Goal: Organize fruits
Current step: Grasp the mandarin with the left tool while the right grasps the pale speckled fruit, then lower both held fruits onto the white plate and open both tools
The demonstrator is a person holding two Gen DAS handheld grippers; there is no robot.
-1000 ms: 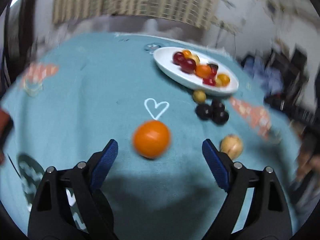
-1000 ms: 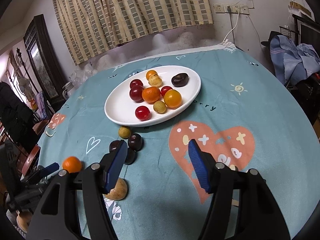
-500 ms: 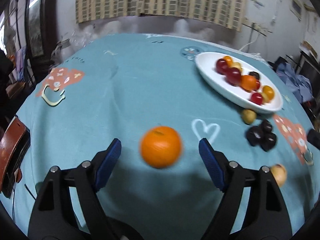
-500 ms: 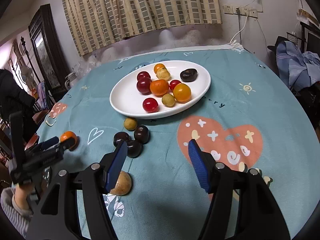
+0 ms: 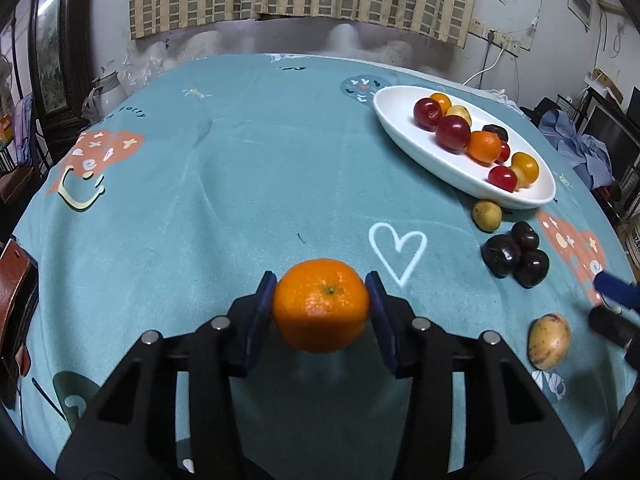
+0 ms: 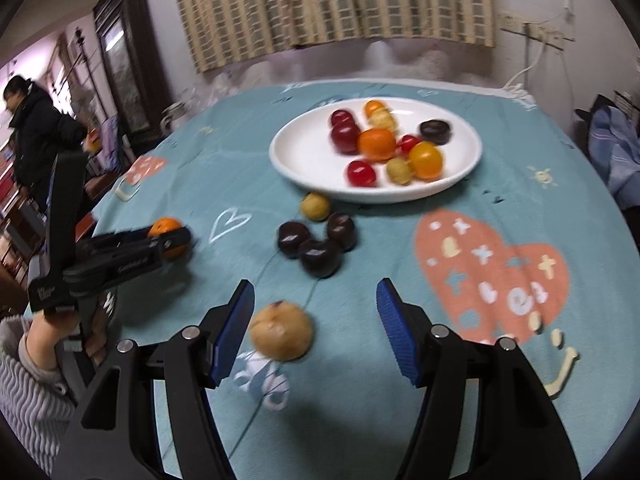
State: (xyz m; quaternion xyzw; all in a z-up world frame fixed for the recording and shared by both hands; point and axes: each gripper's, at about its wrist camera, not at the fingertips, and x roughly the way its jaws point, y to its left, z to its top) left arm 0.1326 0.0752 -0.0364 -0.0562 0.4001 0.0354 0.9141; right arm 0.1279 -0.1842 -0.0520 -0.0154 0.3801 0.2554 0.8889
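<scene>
My left gripper (image 5: 320,286) is closing on an orange (image 5: 321,311) low on the teal tablecloth, and both blue pads touch its sides. The right wrist view shows the same left gripper (image 6: 176,240) gripping the orange (image 6: 166,226) at the left. My right gripper (image 6: 316,296) stands open over a tan round fruit (image 6: 281,333), which lies close to the left finger and untouched. A white plate (image 6: 304,152) holding several red, orange and yellow fruits sits further back. Three dark plums (image 6: 316,242) and a small yellow fruit (image 6: 315,207) lie on the cloth before the plate.
A hand in a grey sleeve (image 6: 32,360) holds the left gripper's handle. A person in a dark coat (image 6: 36,136) stands beyond the table's left edge. A brown chair (image 5: 14,300) is at the near left and clothes (image 5: 576,148) are piled at the right.
The left jaws have narrowed from wide open onto the orange. The right gripper has moved forward and down, so the tan fruit now lies between its fingers; its opening is unchanged.
</scene>
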